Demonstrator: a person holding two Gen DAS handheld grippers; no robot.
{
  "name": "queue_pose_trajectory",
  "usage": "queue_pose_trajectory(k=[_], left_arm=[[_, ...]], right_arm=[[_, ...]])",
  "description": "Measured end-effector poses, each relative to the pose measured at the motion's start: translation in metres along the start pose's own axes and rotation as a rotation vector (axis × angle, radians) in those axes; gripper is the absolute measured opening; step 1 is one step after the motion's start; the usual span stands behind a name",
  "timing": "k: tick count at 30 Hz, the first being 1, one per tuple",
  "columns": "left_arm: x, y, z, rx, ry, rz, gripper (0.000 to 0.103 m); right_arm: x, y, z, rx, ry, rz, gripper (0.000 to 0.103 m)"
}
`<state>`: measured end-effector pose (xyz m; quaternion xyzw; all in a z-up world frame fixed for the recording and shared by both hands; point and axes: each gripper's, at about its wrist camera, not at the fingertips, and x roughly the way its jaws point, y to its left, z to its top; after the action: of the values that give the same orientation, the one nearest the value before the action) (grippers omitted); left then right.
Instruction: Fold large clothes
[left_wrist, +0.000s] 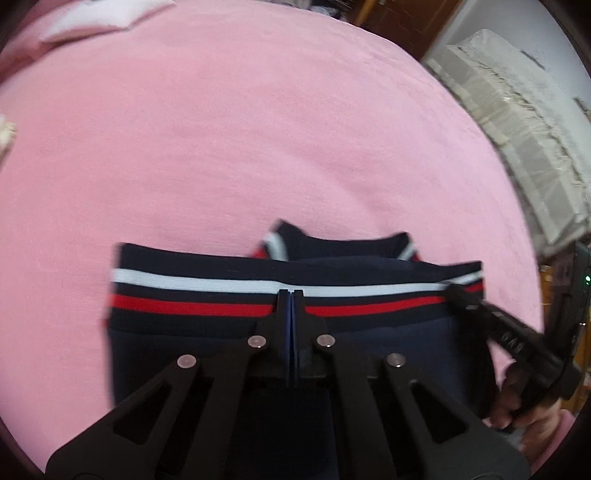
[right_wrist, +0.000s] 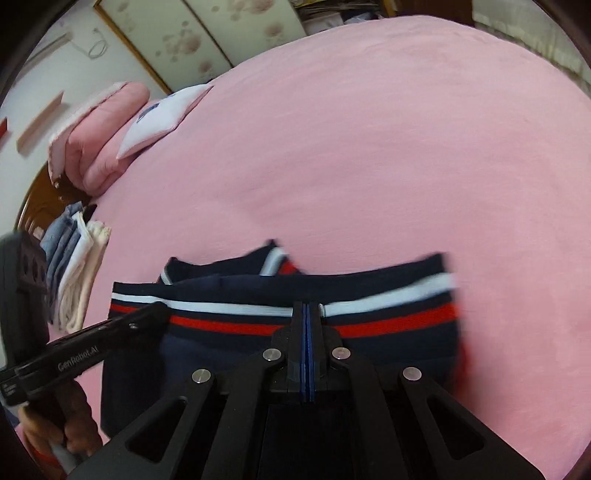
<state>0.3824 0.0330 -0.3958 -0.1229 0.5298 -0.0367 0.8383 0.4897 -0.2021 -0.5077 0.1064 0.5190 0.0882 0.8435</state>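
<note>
A navy garment (left_wrist: 207, 332) with a white and red striped hem band lies on the pink bed (left_wrist: 258, 129). My left gripper (left_wrist: 291, 295) is shut on the striped band near its middle. My right gripper (right_wrist: 307, 308) is shut on the same band (right_wrist: 388, 317) further right. The right gripper also shows in the left wrist view (left_wrist: 456, 291) at the band's right end, and the left gripper shows in the right wrist view (right_wrist: 162, 310) at the band's left. A striped collar or cuff (left_wrist: 271, 245) pokes out behind the band.
A folded pink quilt (right_wrist: 99, 144) and a white pillow (right_wrist: 162, 118) lie at the bed's far left. A stack of folded clothes (right_wrist: 74, 266) sits at the left edge. A wrapped grey bundle (left_wrist: 517, 122) stands beyond the bed's right edge.
</note>
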Motion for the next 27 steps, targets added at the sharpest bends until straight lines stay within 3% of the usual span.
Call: queue_pose_trajectory(k=[4,6,7,9,15,20,25,27], left_arm=[[-0.012,0.028,0.008,-0.073,0.007,0.016,0.001],[-0.02,0.038,0.011,-0.057,-0.001,0.158,0.001],[-0.022,0.043,0.011,-0.061,0.001,0.181,0.001],[-0.031,0.056,0.011,-0.114,0.014,0.159,0.001],[-0.052,0.054,-0.016,-0.133,0.034,0.173,0.001],[-0.079,0.068,-0.056,-0.244,0.077,0.147,0.001],[-0.091,0.074,-0.095,-0.358,0.101,0.092,0.001],[-0.093,0.077,-0.107,-0.392,0.109,0.084,0.001]], right_arm=[[-0.017,-0.022,-0.005,-0.036,-0.023,-0.064,0.0],[-0.029,-0.024,-0.01,-0.098,-0.032,-0.124,0.0],[-0.036,-0.021,-0.012,-0.126,-0.04,-0.169,0.0],[-0.045,-0.016,-0.014,-0.122,-0.047,-0.251,0.0],[-0.071,0.003,-0.017,0.001,0.003,-0.019,0.0],[-0.054,0.036,-0.028,0.096,0.074,0.166,0.0],[-0.019,0.08,-0.054,0.086,0.166,0.178,0.0],[0.0,0.089,-0.065,0.081,0.212,0.145,0.0]])
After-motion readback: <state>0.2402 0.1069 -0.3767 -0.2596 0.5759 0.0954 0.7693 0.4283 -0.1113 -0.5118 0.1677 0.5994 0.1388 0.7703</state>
